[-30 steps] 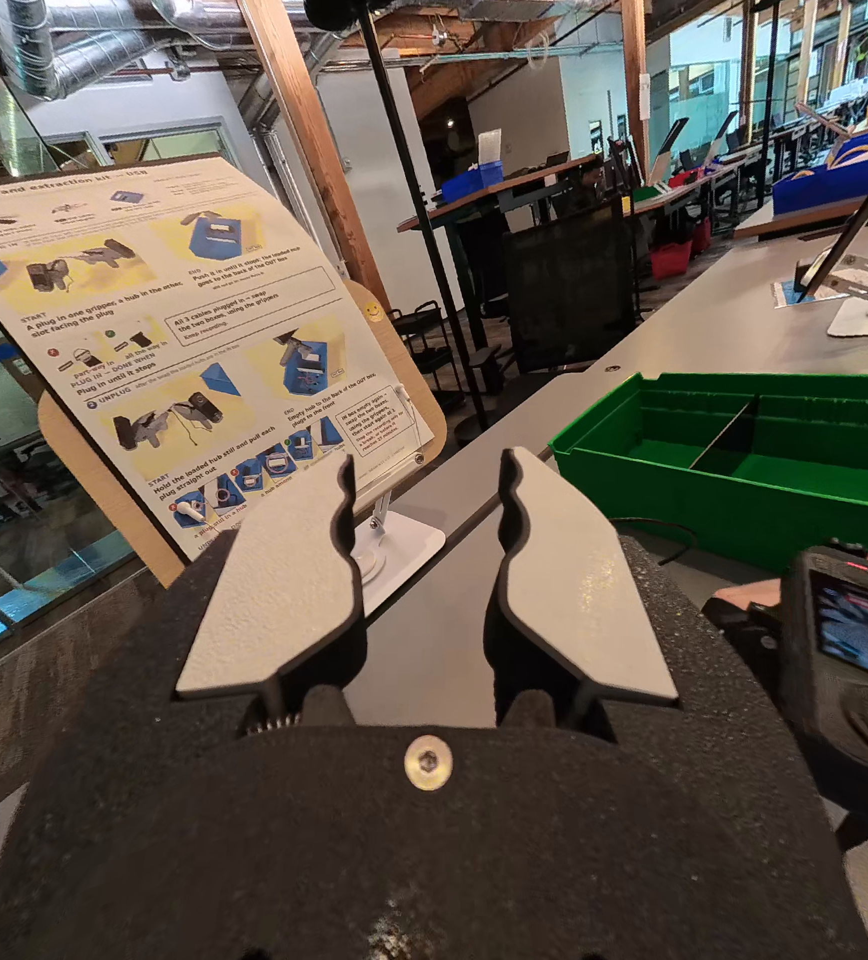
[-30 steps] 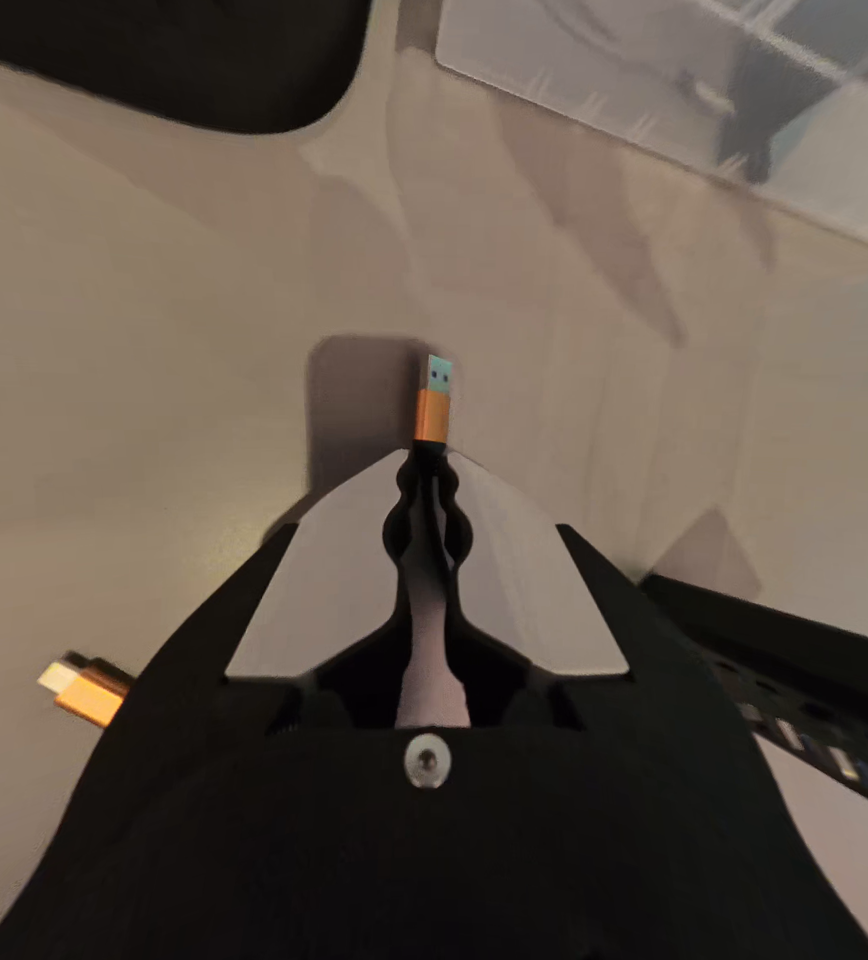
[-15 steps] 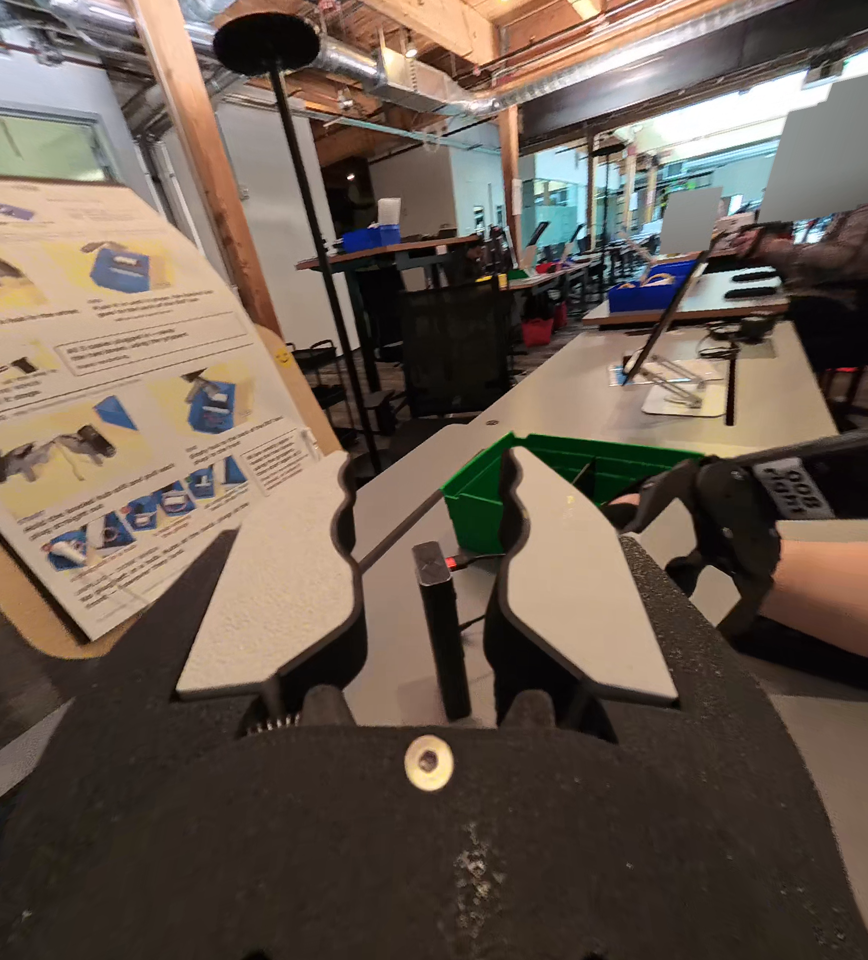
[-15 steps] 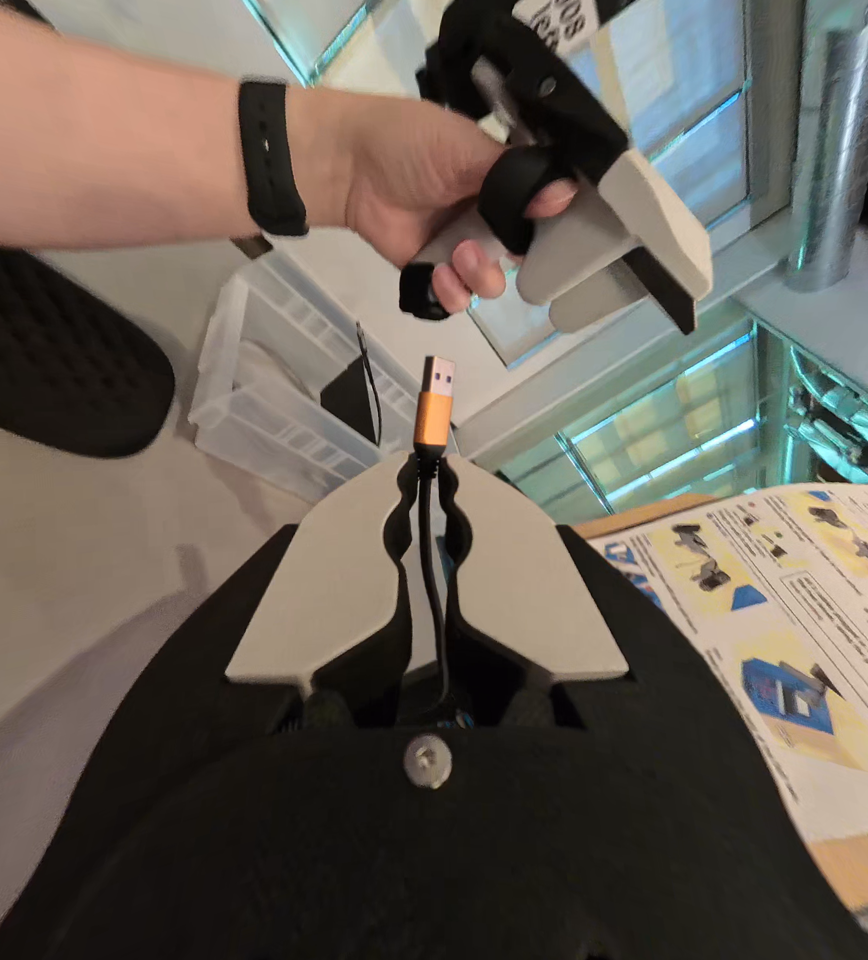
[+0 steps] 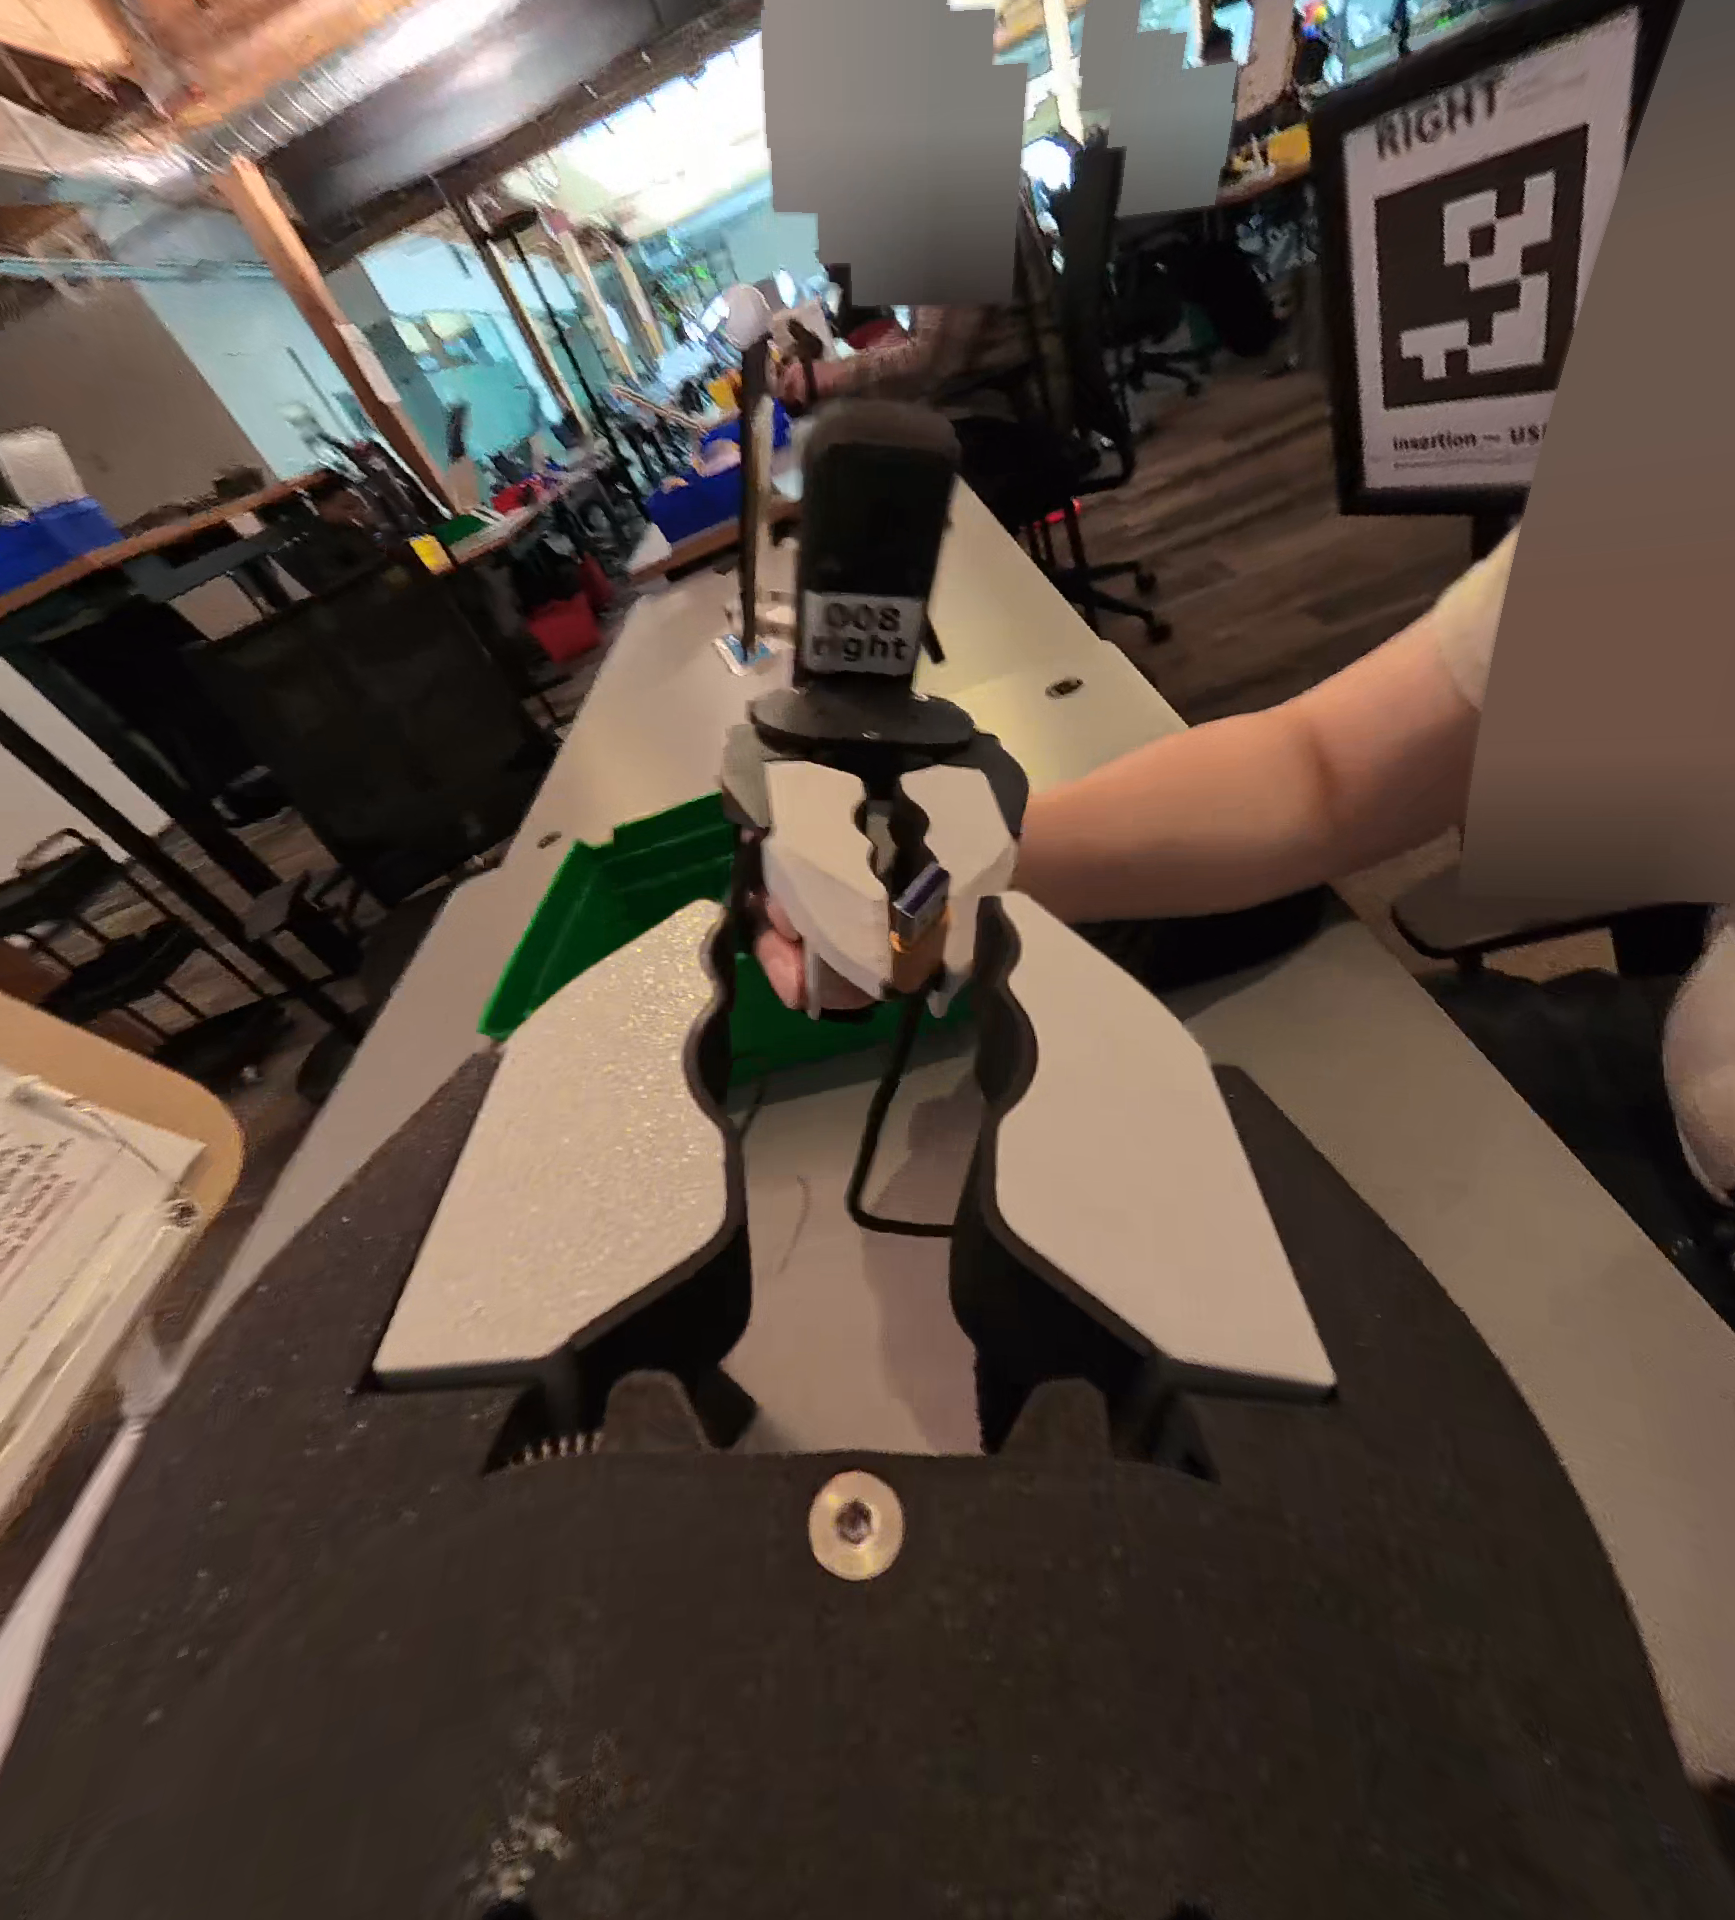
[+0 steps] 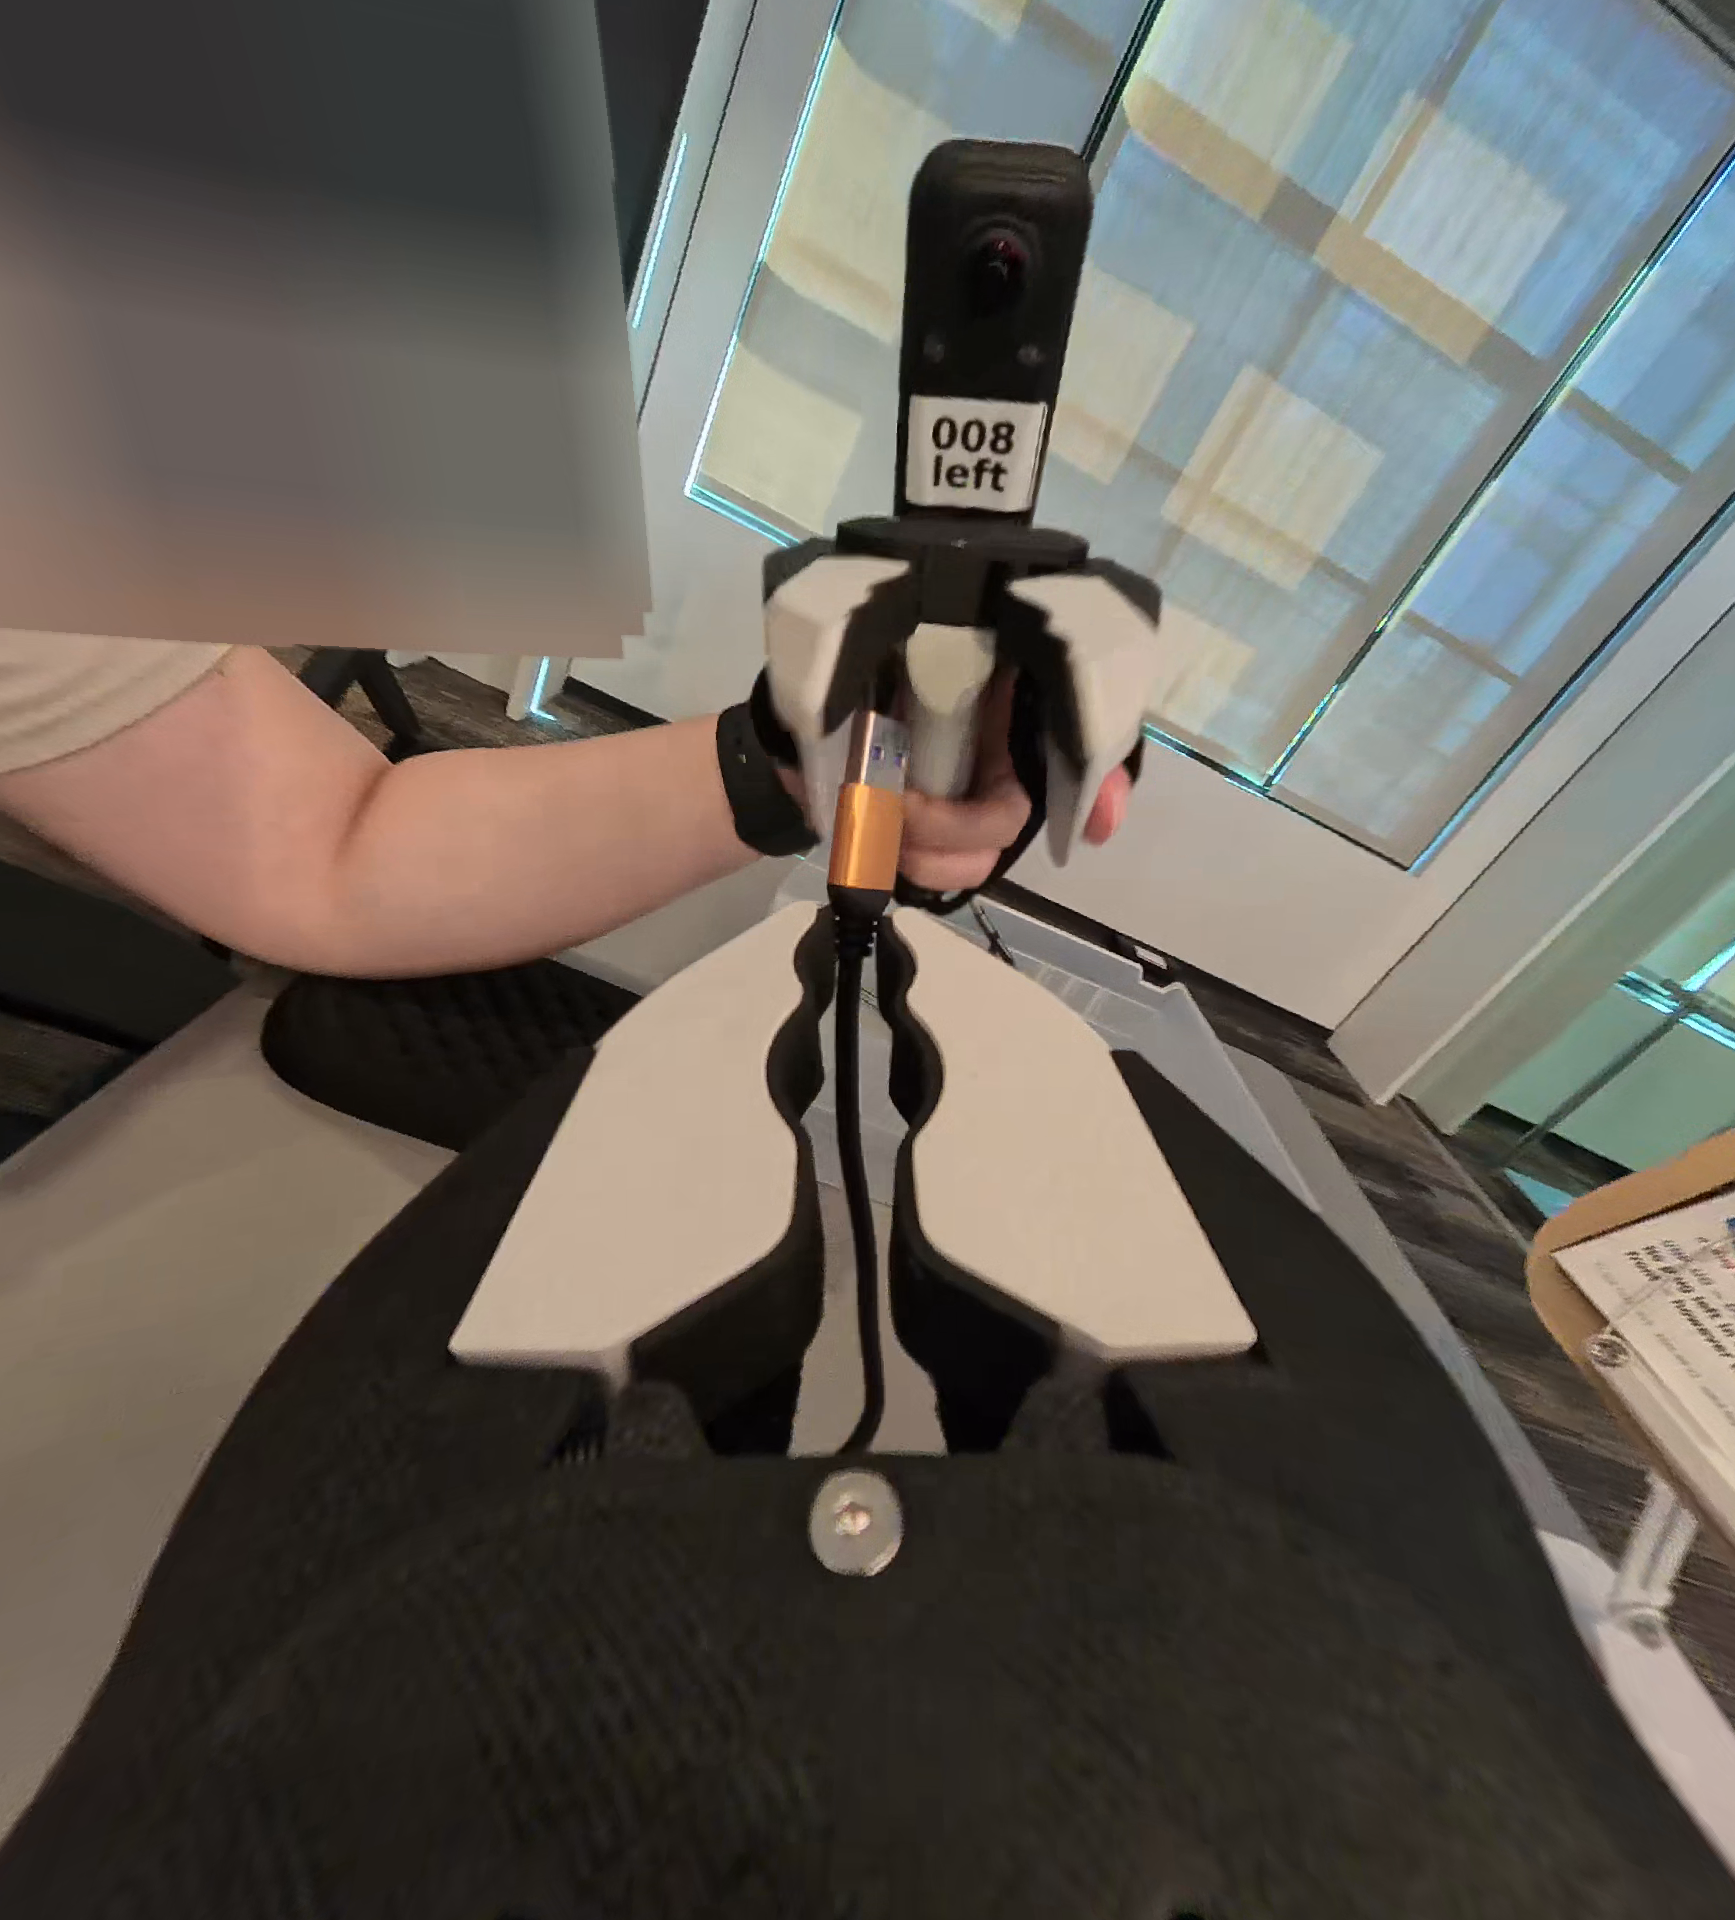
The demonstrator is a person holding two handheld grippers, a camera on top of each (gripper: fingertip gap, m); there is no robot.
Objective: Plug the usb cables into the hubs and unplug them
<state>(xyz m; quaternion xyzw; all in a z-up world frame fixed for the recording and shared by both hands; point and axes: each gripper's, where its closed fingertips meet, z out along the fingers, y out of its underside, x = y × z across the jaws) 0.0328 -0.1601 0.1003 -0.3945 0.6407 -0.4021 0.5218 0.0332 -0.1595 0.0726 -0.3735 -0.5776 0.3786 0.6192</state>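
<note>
Since half a second ago, the two grippers have been turned to face each other. The right gripper (image 6: 858,925) is pinched on the usb cable (image 6: 861,1122), its orange plug (image 6: 863,831) pointing forward. The left gripper (image 5: 858,997) is spread and empty; no hub is seen now, so plugging cannot begin. The green bin (image 5: 624,894) on the table (image 5: 1310,1091) shows no contents.

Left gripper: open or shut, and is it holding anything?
Open and empty. In the left wrist view the left gripper has a wide gap between its fingers; only the grey table shows through.
</note>
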